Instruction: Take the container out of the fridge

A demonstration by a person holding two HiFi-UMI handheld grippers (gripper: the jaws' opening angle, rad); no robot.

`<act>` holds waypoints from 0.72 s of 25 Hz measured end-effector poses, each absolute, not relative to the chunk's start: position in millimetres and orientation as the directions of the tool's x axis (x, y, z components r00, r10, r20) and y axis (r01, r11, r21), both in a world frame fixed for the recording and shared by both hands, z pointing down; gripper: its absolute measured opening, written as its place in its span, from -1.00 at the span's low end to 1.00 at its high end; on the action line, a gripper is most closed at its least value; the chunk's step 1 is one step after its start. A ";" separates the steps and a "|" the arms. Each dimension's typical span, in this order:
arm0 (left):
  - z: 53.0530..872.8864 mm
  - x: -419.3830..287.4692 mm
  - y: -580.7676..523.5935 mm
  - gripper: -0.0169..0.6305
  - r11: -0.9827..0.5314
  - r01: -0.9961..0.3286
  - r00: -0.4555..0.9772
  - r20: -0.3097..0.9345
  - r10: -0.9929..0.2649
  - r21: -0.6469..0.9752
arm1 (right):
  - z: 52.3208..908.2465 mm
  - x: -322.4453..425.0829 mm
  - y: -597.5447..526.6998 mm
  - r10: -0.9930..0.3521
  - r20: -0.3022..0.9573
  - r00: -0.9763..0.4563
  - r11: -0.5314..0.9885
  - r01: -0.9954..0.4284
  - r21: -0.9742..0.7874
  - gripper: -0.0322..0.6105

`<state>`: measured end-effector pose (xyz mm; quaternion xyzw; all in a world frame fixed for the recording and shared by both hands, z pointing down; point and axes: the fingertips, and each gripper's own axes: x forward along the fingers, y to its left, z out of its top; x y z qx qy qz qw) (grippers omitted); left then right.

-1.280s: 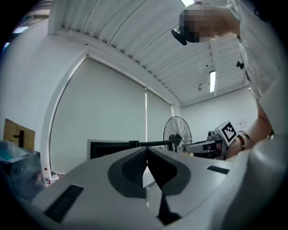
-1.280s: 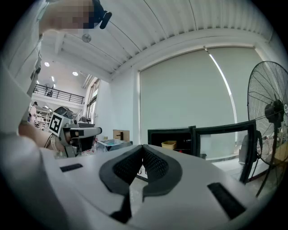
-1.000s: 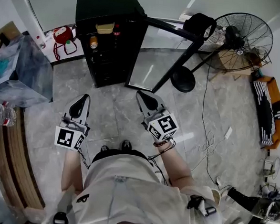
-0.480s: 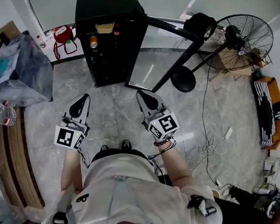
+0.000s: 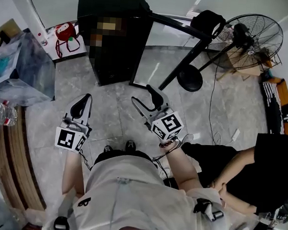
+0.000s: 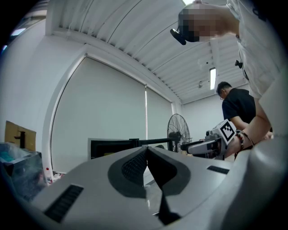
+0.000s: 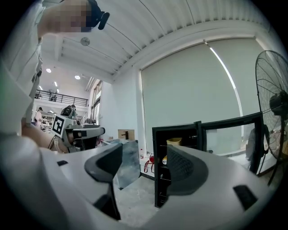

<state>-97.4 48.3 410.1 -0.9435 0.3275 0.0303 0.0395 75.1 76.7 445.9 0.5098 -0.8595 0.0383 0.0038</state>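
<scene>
A small black fridge (image 5: 110,36) stands on the grey tiled floor, its glass door (image 5: 178,45) swung open to the right. In the right gripper view the fridge (image 7: 180,161) shows its shelves, with a yellow container (image 7: 174,142) on the top one. A mosaic patch covers the shelves in the head view. My right gripper (image 5: 143,96) hangs well short of the fridge; its jaws are opening and nothing is between them (image 7: 144,155). My left gripper (image 5: 86,99) is held at the left, just as far back, with its jaws shut and empty (image 6: 146,150).
A standing fan (image 5: 247,38) with a round base (image 5: 189,80) is right of the door. A translucent storage box (image 5: 21,71) and a red bag (image 5: 66,34) sit left of the fridge. A person in black (image 5: 258,164) crouches at the right near floor cables (image 5: 215,151).
My right gripper's jaws have gone from shut to wide apart. A person in black has come into view at the right. The left gripper has hardly moved.
</scene>
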 end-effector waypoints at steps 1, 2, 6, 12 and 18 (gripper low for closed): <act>409.9 -97.0 49.1 -0.92 -0.783 -0.620 0.784 -0.084 -0.615 -0.055 | 445.8 75.5 77.6 -0.876 0.047 -0.480 0.477 -0.877 -0.060 0.02; 410.0 -96.6 49.9 -0.92 -0.783 -0.620 0.784 -0.084 -0.615 -0.056 | 445.7 76.1 78.5 -0.876 0.048 -0.479 0.476 -0.877 -0.059 0.02; 412.0 -93.7 52.3 -0.92 -0.779 -0.624 0.781 -0.082 -0.619 -0.057 | 446.9 81.6 81.1 -0.878 0.052 -0.476 0.472 -0.879 -0.063 0.02; 412.4 -83.7 51.6 -0.92 -0.746 -0.664 0.746 -0.094 -0.659 -0.045 | 452.3 99.4 80.8 -0.859 0.058 -0.509 0.505 -0.860 -0.070 0.02; 411.2 -64.4 50.5 -0.92 -0.713 -0.697 0.716 -0.105 -0.690 -0.070 | 450.6 123.3 69.2 -0.838 0.048 -0.544 0.541 -0.839 -0.062 0.02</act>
